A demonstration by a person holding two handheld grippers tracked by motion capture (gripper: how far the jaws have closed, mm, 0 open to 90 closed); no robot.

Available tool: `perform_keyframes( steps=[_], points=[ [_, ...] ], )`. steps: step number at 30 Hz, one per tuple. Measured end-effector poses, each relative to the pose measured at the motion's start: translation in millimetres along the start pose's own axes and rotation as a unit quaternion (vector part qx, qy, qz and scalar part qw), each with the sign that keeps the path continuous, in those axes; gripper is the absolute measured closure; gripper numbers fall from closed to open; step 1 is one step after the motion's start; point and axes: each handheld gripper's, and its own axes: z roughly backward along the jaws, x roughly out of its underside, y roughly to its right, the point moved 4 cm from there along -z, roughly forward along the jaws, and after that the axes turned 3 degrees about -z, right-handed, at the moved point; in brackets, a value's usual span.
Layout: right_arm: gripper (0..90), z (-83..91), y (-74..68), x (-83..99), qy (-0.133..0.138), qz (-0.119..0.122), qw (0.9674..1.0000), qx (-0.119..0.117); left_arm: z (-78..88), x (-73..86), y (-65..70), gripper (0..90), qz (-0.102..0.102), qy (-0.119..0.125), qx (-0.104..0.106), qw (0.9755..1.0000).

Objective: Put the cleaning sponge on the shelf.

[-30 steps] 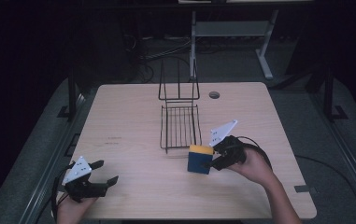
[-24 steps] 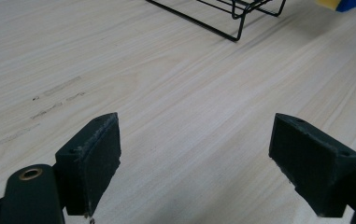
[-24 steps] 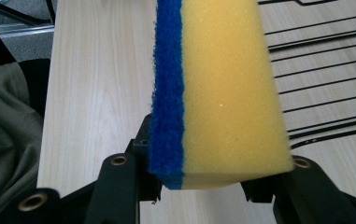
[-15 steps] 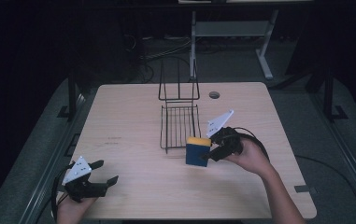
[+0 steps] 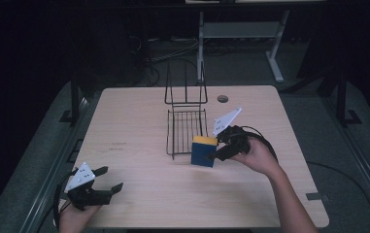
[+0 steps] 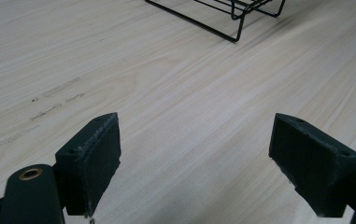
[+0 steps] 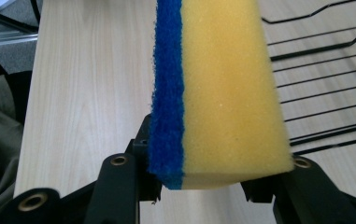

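Both jaws of the right gripper [image 5: 220,148] clamp a blue-and-yellow sponge [image 5: 203,151] mid-frame, edge-up, likely for the black wire rack [image 5: 186,127] just beside it. Left gripper [image 5: 110,180], lower left, rests with jaws apart, empty.

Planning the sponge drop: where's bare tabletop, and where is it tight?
Bare: the wide strip of table between its left edge and the wire rack, running down to the open left gripper; also the near edge between the two hands. Tight: around the rack's near right corner, where the right gripper holds the sponge.

Dim dark surroundings, evenly lit table [image 5: 139,121], slightly soft focus.
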Motion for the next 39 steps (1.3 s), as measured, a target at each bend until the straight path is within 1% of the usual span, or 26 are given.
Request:
perform_keyframes(
  steps=[1,2,5,8,9,15,16,23,26,27,28,29,32,33,36,39],
  points=[
    [56.3,0.0,1.3,-0.7,0.003,0.001,1.0000,-0.001,0.1,0.1,-0.1,16.2,0.000,-0.001,0.000,1.0000],
    [56.3,-0.3,2.7,-1.1,0.001,-0.002,1.0000,0.000,0.0,0.1,-0.1,16.2,0.000,0.000,0.000,1.0000],
    [56.3,-1.6,4.9,-2.5,-0.004,0.000,1.0000,0.001,-0.3,-0.1,0.0,16.2,0.000,0.001,0.000,1.0000],
    [56.3,-2.7,8.8,-9.5,-0.005,0.004,1.0000,0.001,-0.1,-0.2,0.0,16.2,0.001,0.001,0.000,1.0000],
    [56.3,-2.9,9.4,-11.3,-0.001,0.004,1.0000,0.000,0.1,-0.1,-0.2,16.2,0.001,0.000,0.000,1.0000],
    [56.2,-3.2,14.3,-19.8,-0.006,0.007,1.0000,0.003,0.4,0.3,-0.6,16.3,0.001,0.001,0.001,1.0000],
    [56.2,-3.0,16.2,-22.6,0.003,0.007,1.0000,-0.002,0.2,0.2,-0.4,16.2,0.001,0.001,0.002,1.0000],
    [56.2,-5.1,23.5,-29.5,-0.001,0.006,1.0000,0.001,0.7,0.1,-0.4,16.2,0.001,0.001,0.002,1.0000],
    [56.2,-4.5,25.2,-32.3,0.003,0.006,1.0000,0.002,1.1,0.4,-0.9,16.2,0.001,0.001,0.001,1.0000],
    [56.2,-3.8,29.0,-34.4,-0.002,0.003,1.0000,0.004,1.3,0.5,-1.0,16.3,0.001,0.001,0.001,1.0000],
    [56.2,-3.8,29.0,-34.4,-0.002,0.003,1.0000,0.004,1.3,0.5,-1.0,16.2,0.001,0.001,0.001,1.0000],
    [56.2,-2.9,33.1,-37.2,0.004,0.008,0.9999,0.005,1.3,0.4,-1.0,16.2,0.001,0.002,0.001,1.0000],
    [56.2,-1.8,36.0,-38.8,0.003,0.004,1.0000,0.006,1.1,0.3,-0.8,16.2,0.000,0.001,0.001,1.0000],
    [56.2,-1.6,39.9,-39.3,0.004,0.000,1.0000,0.006,1.2,0.0,-0.7,16.2,-0.002,0.001,0.001,1.0000],
    [56.2,-2.1,44.0,-39.5,0.005,-0.002,1.0000,0.007,1.4,0.0,-0.8,16.3,-0.001,0.002,0.001,1.0000],
    [56.2,-2.7,51.2,-40.4,0.006,-0.007,0.9999,0.010,1.3,0.0,-0.8,16.2,-0.001,0.002,0.001,1.0000]
  ],
)
